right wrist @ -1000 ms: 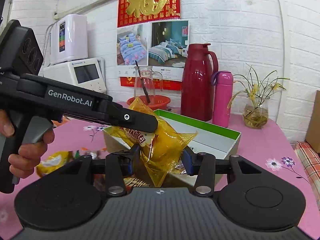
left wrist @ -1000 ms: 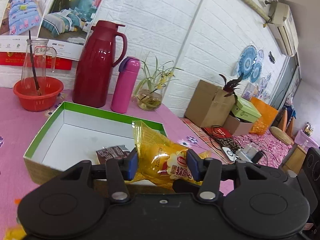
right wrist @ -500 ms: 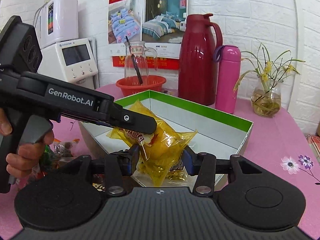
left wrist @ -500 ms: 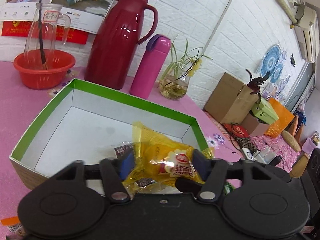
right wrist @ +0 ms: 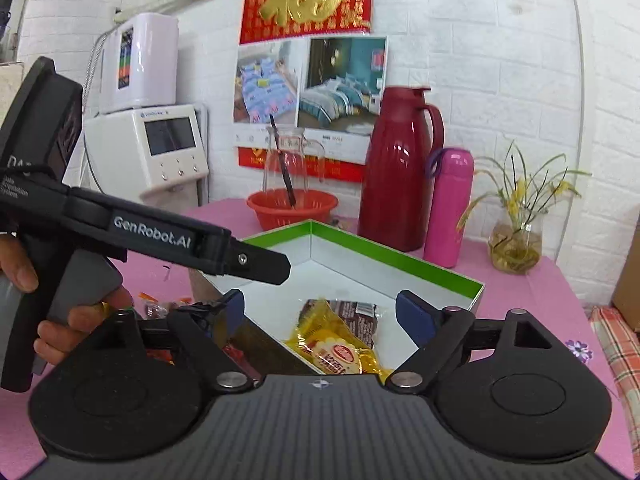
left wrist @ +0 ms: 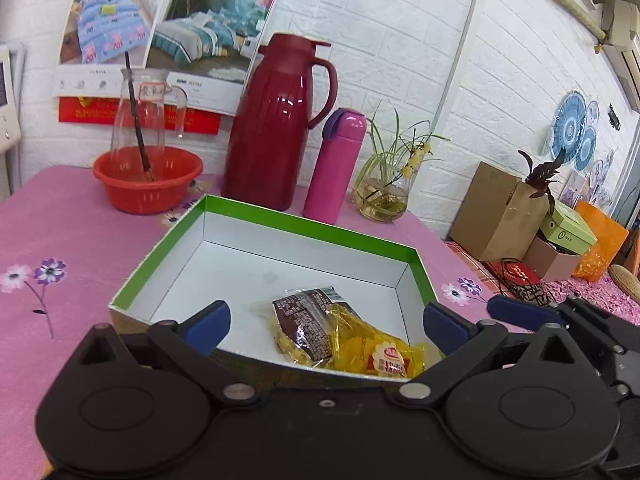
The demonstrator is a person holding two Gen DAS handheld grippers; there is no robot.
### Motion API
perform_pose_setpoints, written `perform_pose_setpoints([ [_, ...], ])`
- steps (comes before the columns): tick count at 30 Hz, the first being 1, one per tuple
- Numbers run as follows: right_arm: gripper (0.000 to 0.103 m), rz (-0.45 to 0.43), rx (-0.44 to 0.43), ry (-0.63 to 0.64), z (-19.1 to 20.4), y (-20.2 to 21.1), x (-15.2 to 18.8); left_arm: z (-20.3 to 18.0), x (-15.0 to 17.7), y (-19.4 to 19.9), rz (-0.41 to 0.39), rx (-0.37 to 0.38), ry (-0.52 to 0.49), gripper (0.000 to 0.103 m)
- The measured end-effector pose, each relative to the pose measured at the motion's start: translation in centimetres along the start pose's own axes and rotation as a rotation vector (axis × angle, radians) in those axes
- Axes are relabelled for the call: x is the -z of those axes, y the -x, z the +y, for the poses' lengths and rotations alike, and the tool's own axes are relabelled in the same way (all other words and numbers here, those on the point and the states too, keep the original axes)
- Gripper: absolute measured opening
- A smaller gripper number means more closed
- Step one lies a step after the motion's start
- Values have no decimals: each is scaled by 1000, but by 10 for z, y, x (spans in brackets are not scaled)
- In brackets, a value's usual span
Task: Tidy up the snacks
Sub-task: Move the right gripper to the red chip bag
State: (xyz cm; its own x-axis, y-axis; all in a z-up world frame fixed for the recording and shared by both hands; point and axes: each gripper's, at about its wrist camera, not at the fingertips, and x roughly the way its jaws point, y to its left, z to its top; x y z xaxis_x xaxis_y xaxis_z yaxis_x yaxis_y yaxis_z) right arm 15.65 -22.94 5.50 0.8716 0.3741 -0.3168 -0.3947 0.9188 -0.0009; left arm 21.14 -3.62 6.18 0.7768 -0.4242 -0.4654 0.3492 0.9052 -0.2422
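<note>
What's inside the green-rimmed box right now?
Inside the green-rimmed box, near its front corner, lie a yellow snack packet and a brown-wrapped snack, overlapping. Which one lies on top is unclear. The rest of the white floor looks bare; the near wall hides its front edge.

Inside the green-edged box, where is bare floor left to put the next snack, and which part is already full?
The box floor is bare from its back wall down along its left wall. The near right corner is crowded: the yellow packet and the brown packet lie there touching. Both grippers, left and right, are open above the near rim.
</note>
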Motion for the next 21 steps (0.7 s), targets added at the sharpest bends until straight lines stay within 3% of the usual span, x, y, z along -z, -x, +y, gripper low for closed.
perform_pose_setpoints([
  [4,103,-34,-2,25,16,27,-2,-12,6,26,-22,-32,-22,103],
  [12,103,-59,21,-9,38,88,23,-23,35,83,-33,-17,-28,103],
  [21,103,65,77,-130,43,95,71,-24,90,102,39,24,-1,103],
])
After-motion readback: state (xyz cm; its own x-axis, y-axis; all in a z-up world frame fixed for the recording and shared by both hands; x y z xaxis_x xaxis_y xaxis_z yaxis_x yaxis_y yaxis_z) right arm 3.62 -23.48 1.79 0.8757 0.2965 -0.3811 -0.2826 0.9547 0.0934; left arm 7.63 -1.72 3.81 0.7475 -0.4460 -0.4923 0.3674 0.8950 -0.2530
